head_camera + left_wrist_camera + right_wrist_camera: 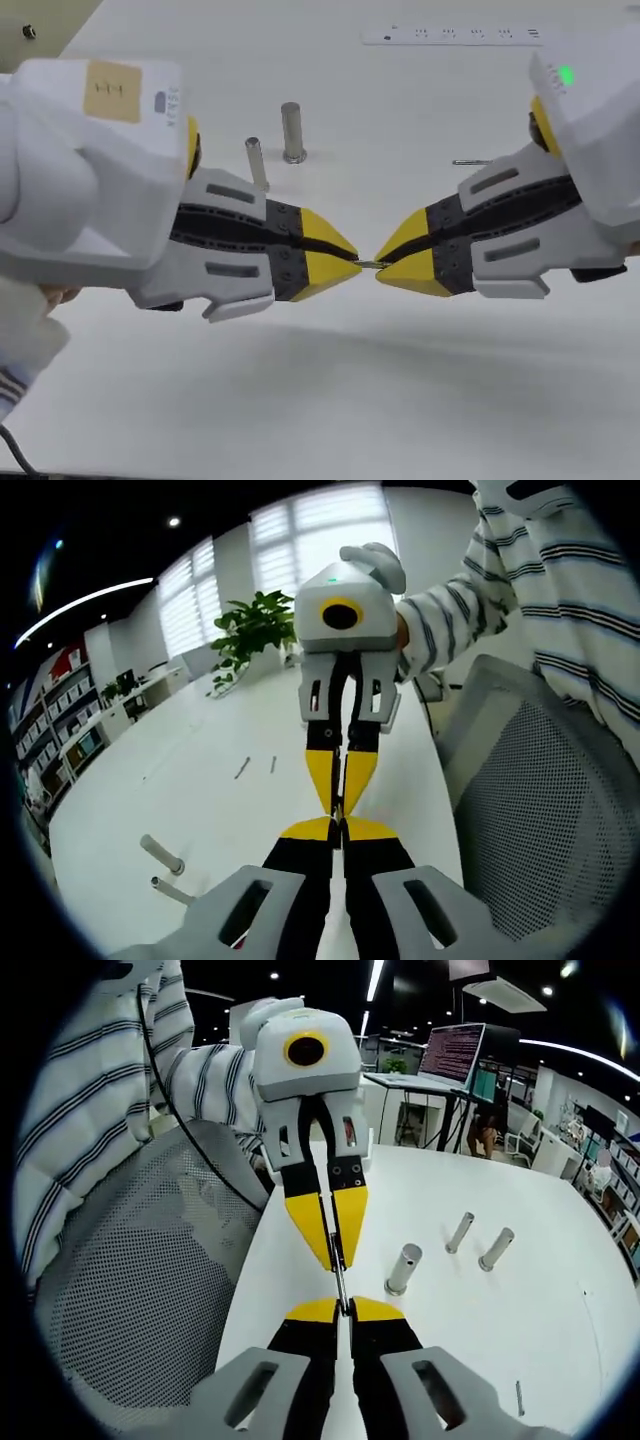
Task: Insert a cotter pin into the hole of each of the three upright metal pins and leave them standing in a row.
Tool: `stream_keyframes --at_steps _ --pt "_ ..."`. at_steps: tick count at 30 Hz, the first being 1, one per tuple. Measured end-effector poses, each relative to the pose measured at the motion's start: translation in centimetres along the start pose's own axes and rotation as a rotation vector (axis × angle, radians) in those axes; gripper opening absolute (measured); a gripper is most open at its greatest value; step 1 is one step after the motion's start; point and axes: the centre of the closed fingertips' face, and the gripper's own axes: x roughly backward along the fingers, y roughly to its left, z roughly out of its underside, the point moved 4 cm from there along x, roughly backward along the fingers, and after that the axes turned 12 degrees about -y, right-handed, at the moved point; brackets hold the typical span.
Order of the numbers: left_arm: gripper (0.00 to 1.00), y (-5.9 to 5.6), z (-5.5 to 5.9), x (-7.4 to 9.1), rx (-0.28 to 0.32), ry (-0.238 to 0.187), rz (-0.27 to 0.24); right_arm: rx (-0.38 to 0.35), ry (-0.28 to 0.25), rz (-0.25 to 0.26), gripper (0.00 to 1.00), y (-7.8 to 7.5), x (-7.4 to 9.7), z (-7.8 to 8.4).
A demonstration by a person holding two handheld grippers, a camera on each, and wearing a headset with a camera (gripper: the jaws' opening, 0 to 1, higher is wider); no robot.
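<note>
Here, left gripper (pixel 353 262) and right gripper (pixel 381 266), tips meeting, both pinch a cotter pin (pixel 368 264): likely light, stiff, slippery; hold its end.

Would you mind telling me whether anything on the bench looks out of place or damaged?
Nothing looks damaged or spilled, and the three metal pins stand upright. One oddity: the left gripper and right gripper both pinch the same cotter pin, tip to tip, while a spare cotter pin lies loose on the table.
</note>
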Motion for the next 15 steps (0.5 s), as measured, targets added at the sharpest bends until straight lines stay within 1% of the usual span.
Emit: stream_keyframes --at_steps 2,5,7,8,11,13,14,15 --pt "0.0 0.0 0.4 -0.1 -0.01 0.019 0.006 -0.001 0.004 -0.002 0.0 0.0 0.0 0.1" --pt "0.0 0.0 0.7 -0.2 -0.014 0.029 0.01 -0.003 0.007 -0.004 0.0 0.2 0.1 0.0" --pt "0.0 0.0 1.0 -0.3 -0.017 0.044 0.016 -0.004 0.008 -0.011 0.0 0.3 0.1 0.0" --pt "0.0 0.0 1.2 -0.4 -0.024 0.056 0.017 0.011 0.006 -0.013 0.0 0.4 0.1 0.0" --pt "0.0 0.0 1.4 -0.6 -0.021 0.069 0.021 0.011 0.013 -0.015 0.0 0.5 0.2 -0.1" --pt "0.0 0.1 1.4 -0.6 0.003 0.069 0.009 0.012 0.016 -0.013 0.0 0.5 0.3 -0.2" --pt "0.0 0.2 1.3 -0.6 0.036 0.065 0.001 0.012 0.015 -0.012 0.0 0.5 0.4 -0.1" --pt "0.0 0.3 1.3 -0.6 0.039 0.063 0.0 0.006 0.014 -0.011 0.0 0.5 0.4 -0.1"
